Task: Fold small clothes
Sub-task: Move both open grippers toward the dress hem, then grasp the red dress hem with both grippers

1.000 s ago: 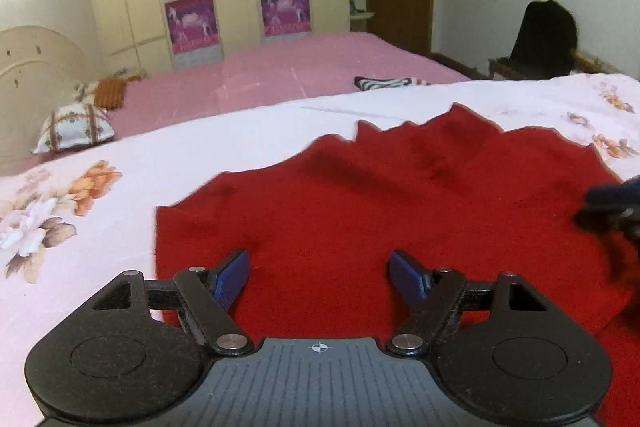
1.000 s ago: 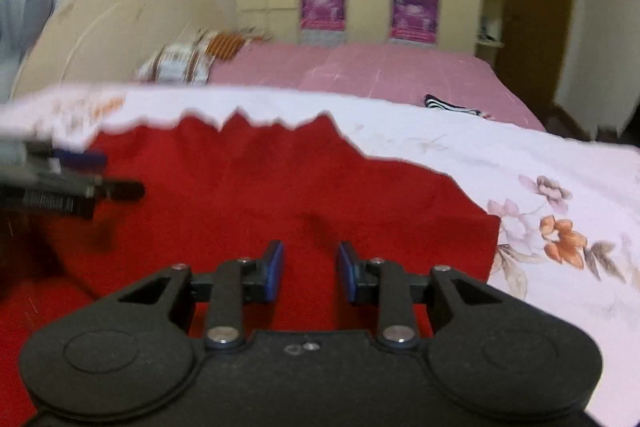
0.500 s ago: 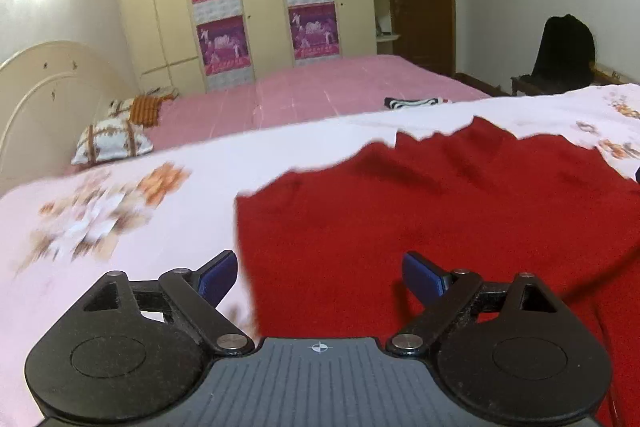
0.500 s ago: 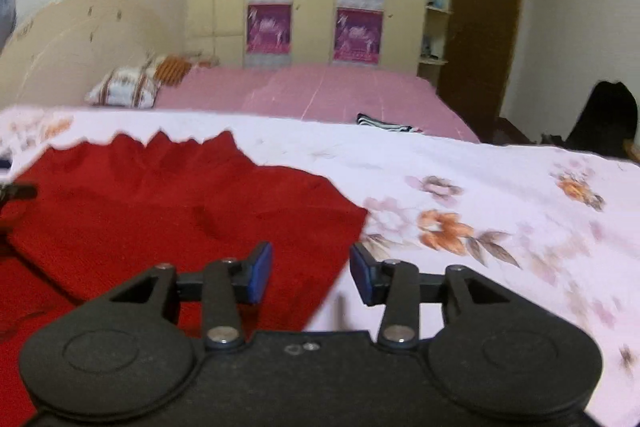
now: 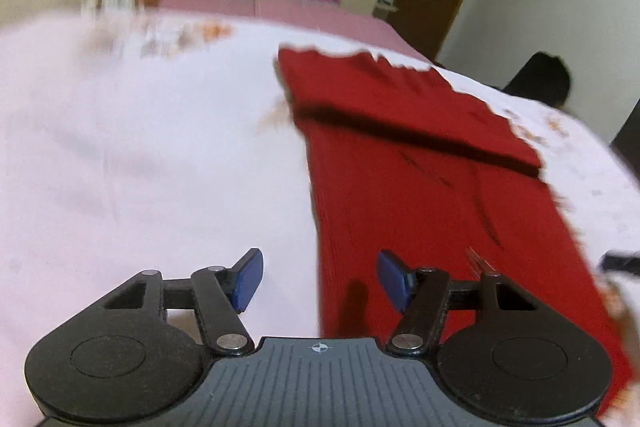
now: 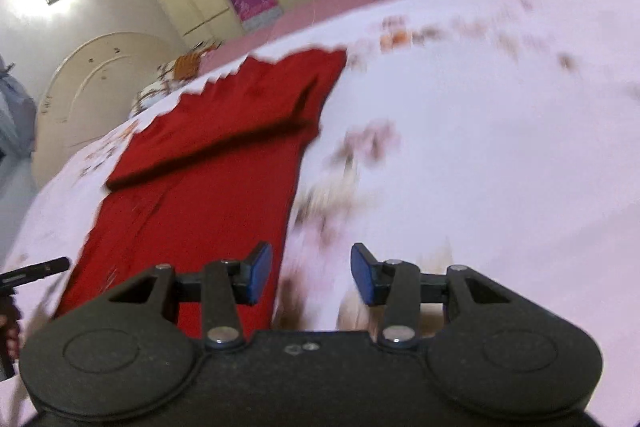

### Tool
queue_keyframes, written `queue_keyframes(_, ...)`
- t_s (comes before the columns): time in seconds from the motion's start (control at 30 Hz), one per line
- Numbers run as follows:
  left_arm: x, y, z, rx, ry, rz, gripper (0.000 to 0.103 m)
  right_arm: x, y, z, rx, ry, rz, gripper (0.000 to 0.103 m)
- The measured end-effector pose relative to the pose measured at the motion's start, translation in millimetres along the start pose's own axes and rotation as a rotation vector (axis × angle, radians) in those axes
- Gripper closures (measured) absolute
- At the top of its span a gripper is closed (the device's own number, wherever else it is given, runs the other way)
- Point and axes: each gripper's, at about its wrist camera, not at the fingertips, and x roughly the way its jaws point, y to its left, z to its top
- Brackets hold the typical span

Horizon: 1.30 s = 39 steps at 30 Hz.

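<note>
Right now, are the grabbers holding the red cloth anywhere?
No. The left gripper and right gripper are both open and empty; the red cloth lies on the bed.

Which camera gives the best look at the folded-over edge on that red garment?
The left wrist view: the red garment fills its middle, with the fold's dark edge crossing it fairly sharply. The right wrist view shows the same garment and fold, but smaller, off to the left.

Garment [image 5: 420,163] lies on bedsheet [image 5: 140,147], far end folded over.

Both claws drawn back to red garment [image 5: 420,195] near edge, right claw [image 6: 311,273] wider
</note>
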Motion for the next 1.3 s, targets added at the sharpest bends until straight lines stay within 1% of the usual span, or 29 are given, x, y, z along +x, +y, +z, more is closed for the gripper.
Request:
queue_keyframes(0.07,-12,13,-16,-0.074,0.049,-0.073,0.039,-12,-3,-18,0.063,0.044,0.030,0.067)
queue_keyframes(0.13,-23,22,-29,-0.133,0.070,-0.125,0.039,-23,-7,-35,0.127,0.069,0.077,0.068)
queue_keyframes(0.23,-33,33,-47,-0.219,0.100,-0.212,0.039,-36,-10,-56,0.201,0.087,0.123,0.068)
queue_keyframes(0.33,-40,38,-65,-0.278,0.113,-0.279,0.041,-45,-14,-75,0.283,0.102,0.174,0.068)
queue_keyframes(0.37,-42,39,-70,-0.285,0.111,-0.288,0.047,-47,-15,-82,0.309,0.106,0.195,0.068)
queue_keyframes(0.43,-44,40,-78,-0.289,0.108,-0.278,0.054,-49,-14,-91,0.341,0.118,0.225,0.068)
queue_keyframes(0.57,-43,42,-84,-0.307,0.113,-0.319,0.053,-51,-11,-102,0.364,0.116,0.255,0.069)
queue_keyframes(0.63,-36,47,-82,-0.343,0.147,-0.372,0.051,-50,-13,-106,0.390,0.122,0.287,0.069)
queue_keyframes(0.77,-35,54,-85,-0.385,0.186,-0.424,0.051,-50,-12,-107,0.390,0.128,0.304,0.071)
queue_keyframes(0.93,-36,51,-94,-0.402,0.179,-0.438,0.051,-50,-8,-113,0.381,0.142,0.323,0.071)
queue_keyframes(1.0,-31,50,-94,-0.421,0.175,-0.448,0.051,-46,-8,-112,0.395,0.141,0.332,0.074)
queue_keyframes(1.07,-26,49,-94,-0.438,0.165,-0.458,0.052,-41,-9,-110,0.410,0.144,0.333,0.083)
queue_keyframes(1.1,-25,47,-94,-0.437,0.159,-0.456,0.052,-38,-8,-109,0.414,0.147,0.332,0.085)
queue_keyframes(1.13,-26,45,-93,-0.433,0.152,-0.450,0.056,-36,-7,-108,0.414,0.149,0.331,0.088)
queue_keyframes(1.2,-26,38,-94,-0.396,0.152,-0.423,0.089,-35,-4,-105,0.402,0.154,0.312,0.097)
queue_keyframes(1.23,-27,38,-94,-0.397,0.150,-0.415,0.098,-36,-1,-104,0.382,0.149,0.297,0.098)
queue_keyframes(1.27,-32,40,-95,-0.411,0.125,-0.424,0.098,-40,1,-102,0.359,0.131,0.295,0.098)
queue_keyframes(1.3,-39,41,-94,-0.423,0.088,-0.447,0.098,-46,3,-100,0.360,0.108,0.317,0.098)
